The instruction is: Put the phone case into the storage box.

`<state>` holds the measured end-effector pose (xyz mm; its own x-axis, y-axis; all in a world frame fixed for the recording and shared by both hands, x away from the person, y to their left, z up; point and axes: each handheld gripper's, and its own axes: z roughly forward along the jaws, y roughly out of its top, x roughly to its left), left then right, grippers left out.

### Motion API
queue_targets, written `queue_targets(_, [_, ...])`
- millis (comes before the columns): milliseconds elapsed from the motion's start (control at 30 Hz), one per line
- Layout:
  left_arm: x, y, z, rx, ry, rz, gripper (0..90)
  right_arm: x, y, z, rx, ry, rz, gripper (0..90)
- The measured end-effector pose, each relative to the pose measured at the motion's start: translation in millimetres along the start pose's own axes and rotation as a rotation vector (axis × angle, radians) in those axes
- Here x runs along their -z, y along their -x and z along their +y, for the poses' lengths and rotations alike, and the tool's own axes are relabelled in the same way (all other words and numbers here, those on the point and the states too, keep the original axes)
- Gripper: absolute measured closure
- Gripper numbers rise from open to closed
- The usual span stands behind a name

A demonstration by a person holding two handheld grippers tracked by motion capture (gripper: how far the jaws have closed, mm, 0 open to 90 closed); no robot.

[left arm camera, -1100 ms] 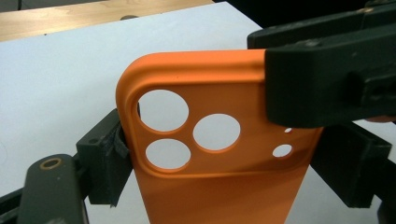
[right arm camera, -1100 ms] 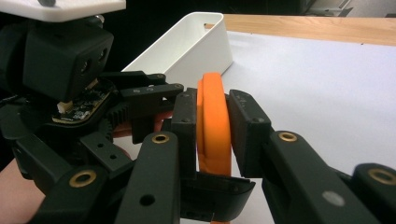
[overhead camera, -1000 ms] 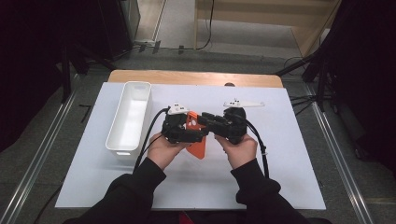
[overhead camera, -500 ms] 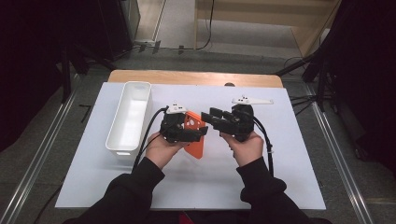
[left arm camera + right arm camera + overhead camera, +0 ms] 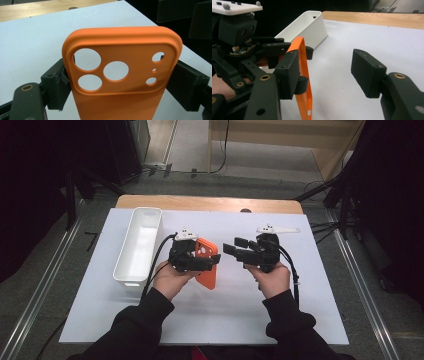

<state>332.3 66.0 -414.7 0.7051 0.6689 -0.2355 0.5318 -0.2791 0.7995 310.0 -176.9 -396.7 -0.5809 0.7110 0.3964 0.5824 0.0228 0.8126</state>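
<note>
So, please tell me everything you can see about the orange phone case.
The orange phone case is one piece, matte and smooth, seemingly soft rubber or silicone. A raised camera panel has three large round holes and three small ones. No phone shows in it. The left gripper clamps its two side edges near the camera end, holding it above the white table. The right gripper stands apart beside it, jaws just opened, with nothing between them.

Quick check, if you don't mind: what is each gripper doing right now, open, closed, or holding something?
Left gripper: closed on the orange phone case, gripping its two side edges.
Right gripper: open, jaws have just been opening, nothing between them.
</note>
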Motion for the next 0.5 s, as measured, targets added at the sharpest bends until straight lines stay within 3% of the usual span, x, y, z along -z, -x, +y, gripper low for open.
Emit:
queue_targets(333, [1.0, 1.2, 1.0, -0.009, -0.007, -0.007, 15.9, 6.6, 7.4, -7.9, 0.006, -0.026, 0.002, 35.9])
queue_targets(500, [1.7, 1.2, 1.4, -0.009, -0.009, -0.015, 15.9, 8.5, 7.9, -13.7, 0.036, -0.023, -0.009, 34.3])
